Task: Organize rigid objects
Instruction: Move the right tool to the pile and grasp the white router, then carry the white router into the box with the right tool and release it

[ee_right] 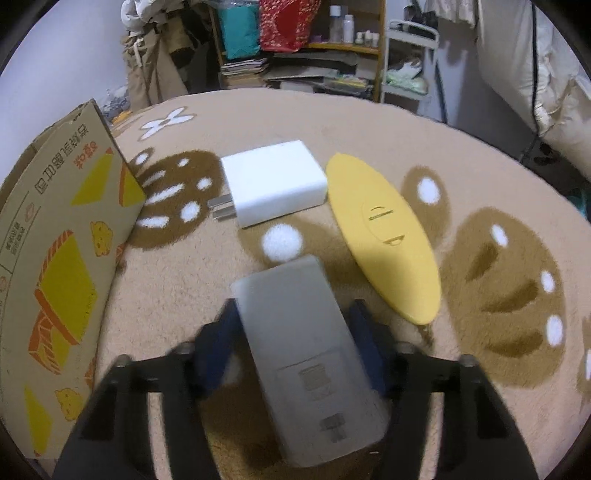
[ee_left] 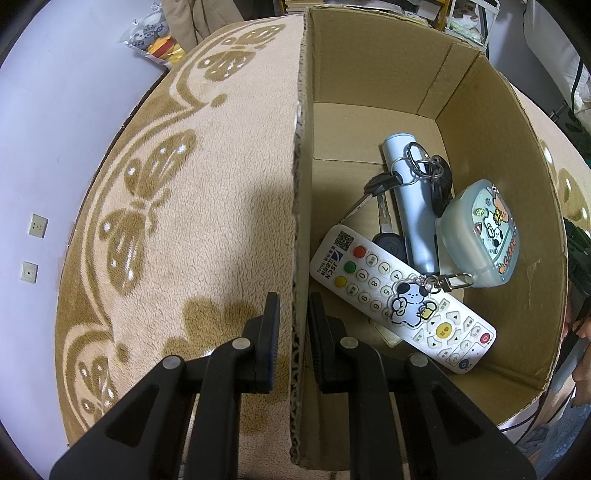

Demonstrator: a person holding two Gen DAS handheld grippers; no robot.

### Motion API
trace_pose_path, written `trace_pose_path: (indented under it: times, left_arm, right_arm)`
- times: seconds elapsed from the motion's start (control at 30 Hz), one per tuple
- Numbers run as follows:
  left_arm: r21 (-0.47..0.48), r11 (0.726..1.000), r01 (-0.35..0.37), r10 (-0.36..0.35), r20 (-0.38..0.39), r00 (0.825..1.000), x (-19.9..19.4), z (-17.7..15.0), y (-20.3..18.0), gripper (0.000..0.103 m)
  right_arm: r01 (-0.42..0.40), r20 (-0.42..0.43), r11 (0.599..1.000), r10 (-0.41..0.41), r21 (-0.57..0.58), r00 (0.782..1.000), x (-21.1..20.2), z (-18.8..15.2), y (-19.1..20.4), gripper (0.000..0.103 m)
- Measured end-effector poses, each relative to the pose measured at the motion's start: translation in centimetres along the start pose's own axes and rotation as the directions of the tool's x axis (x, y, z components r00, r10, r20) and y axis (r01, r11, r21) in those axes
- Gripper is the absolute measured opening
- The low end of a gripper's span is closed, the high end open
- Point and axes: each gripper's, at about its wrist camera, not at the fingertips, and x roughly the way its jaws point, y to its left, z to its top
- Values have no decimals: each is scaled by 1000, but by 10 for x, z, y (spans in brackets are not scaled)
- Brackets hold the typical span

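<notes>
My left gripper straddles the left wall of an open cardboard box, its fingers closed narrowly on that wall. Inside the box lie a white remote with a cartoon-dog keychain, a pale blue tube, a bunch of keys and a translucent cartoon-printed case. In the right wrist view my right gripper is shut on a blurred grey flat device held just above the carpet. Beyond it lie a white plug charger and a yellow oval object.
The box stands at the left of the right wrist view, printed side facing me. Everything rests on a beige carpet with brown patterns. Shelves with clutter stand behind it, and a plush-toy bag lies past the carpet's far edge.
</notes>
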Motion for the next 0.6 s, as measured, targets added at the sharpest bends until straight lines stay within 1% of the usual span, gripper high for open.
trace_pose_path:
  times: [0.1,0.3,0.47,0.6]
  left_arm:
    - [2,1000,-2,2,1,1000,-1,0,0,15]
    - [2,1000,-2,2,1,1000,-1,0,-1,15]
    - [2,1000,-2,2,1,1000,-1,0,-1,15]
    - [4,1000,-1,1,3,1000,-1,0,-1,15]
  right_arm:
    - [-10,6,999,10,36,1000,-2,1,-3,52]
    - [-6,20,998,5,63,1000,-8,4,-4,51]
    - [-48,59,997,44,61,997,-24,14,5,51]
    - [-107,117,994,102,34,988,-42,23,20,51]
